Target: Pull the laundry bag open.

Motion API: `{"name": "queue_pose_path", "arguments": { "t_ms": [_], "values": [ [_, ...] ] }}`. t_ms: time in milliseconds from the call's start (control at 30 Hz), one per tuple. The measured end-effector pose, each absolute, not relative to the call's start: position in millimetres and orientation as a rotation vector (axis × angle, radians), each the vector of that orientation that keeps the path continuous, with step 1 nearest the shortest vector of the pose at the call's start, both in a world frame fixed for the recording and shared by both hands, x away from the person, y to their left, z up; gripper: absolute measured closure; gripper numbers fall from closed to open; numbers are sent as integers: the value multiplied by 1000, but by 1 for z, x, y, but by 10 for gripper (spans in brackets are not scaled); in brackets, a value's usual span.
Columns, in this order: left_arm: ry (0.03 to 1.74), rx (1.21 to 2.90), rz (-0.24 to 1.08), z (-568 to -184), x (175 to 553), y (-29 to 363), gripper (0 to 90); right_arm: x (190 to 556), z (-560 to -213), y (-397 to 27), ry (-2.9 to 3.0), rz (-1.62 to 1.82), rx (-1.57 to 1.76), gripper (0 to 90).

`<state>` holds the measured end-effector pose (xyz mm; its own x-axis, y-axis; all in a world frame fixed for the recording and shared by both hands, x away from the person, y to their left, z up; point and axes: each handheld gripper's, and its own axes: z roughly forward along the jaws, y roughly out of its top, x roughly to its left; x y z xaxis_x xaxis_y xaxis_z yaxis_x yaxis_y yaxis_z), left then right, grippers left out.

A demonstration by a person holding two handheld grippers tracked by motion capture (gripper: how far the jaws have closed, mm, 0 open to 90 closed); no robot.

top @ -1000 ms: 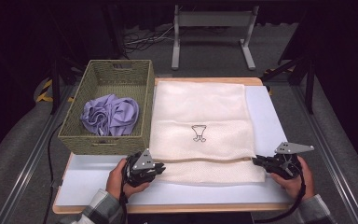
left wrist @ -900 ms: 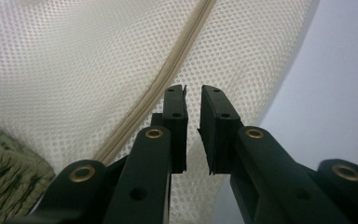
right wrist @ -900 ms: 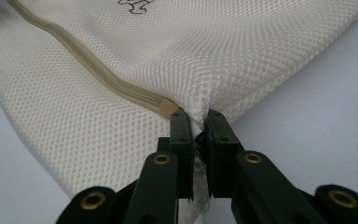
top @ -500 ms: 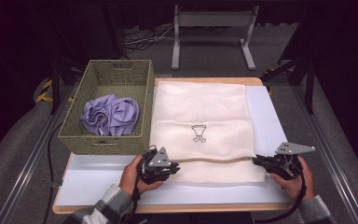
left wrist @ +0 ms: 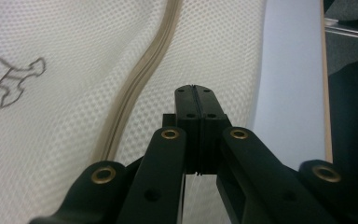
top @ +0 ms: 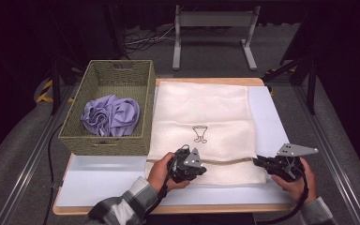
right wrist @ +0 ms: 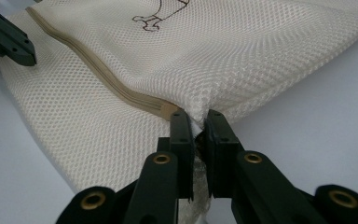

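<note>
A cream mesh laundry bag (top: 201, 108) with a small drawn emblem (top: 200, 133) lies flat on the white board (top: 103, 180). A tan zipper (top: 225, 161) runs across its near part. My left gripper (top: 205, 165) points right over the mesh beside the zipper (left wrist: 135, 84). Its jaws have just been closing and now stand shut (left wrist: 196, 88) with nothing seen between them. My right gripper (top: 257, 161) is shut on the bag's right edge at the zipper's end, mesh bunched between its pads (right wrist: 196, 121). The left gripper (right wrist: 25, 53) sits far along the zipper (right wrist: 98, 70).
A woven green basket (top: 103, 70) stands at the left of the bag with a crumpled lilac cloth (top: 110, 115) inside. The board lies on a wooden table. A metal stand (top: 213, 28) is on the floor beyond the table's far edge.
My left gripper has slid right along the bag's near part, from its left edge toward the middle. The right gripper has stayed where it was, still pinching the bag.
</note>
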<state>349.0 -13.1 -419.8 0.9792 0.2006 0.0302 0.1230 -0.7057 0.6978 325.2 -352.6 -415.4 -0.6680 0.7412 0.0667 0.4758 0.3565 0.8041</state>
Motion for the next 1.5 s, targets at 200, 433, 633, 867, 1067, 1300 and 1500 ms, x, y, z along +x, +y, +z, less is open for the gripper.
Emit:
{"name": "queue_pose_path", "arguments": {
  "t_ms": [200,433,633,867,1067,1300,1500],
  "values": [
    [203,2365,99,-420,356,-41,900,324,-413,-351,2312,1226,1061,832],
    [215,2363,74,-428,364,-66,900,323,-412,-348,2315,1252,1045,833],
    [215,2347,67,-428,367,-78,899,322,-411,-344,2326,1290,1034,833],
    [168,2274,52,-420,360,-86,878,320,-409,-340,2325,1288,1001,833],
    [167,2272,59,-417,364,-92,857,320,-409,-338,2327,1290,985,833],
    [171,2264,43,-420,370,-101,824,319,-409,-334,2342,1310,955,833],
    [187,2263,31,-420,370,-103,758,319,-409,-334,2346,1303,945,833]
  ]
}}
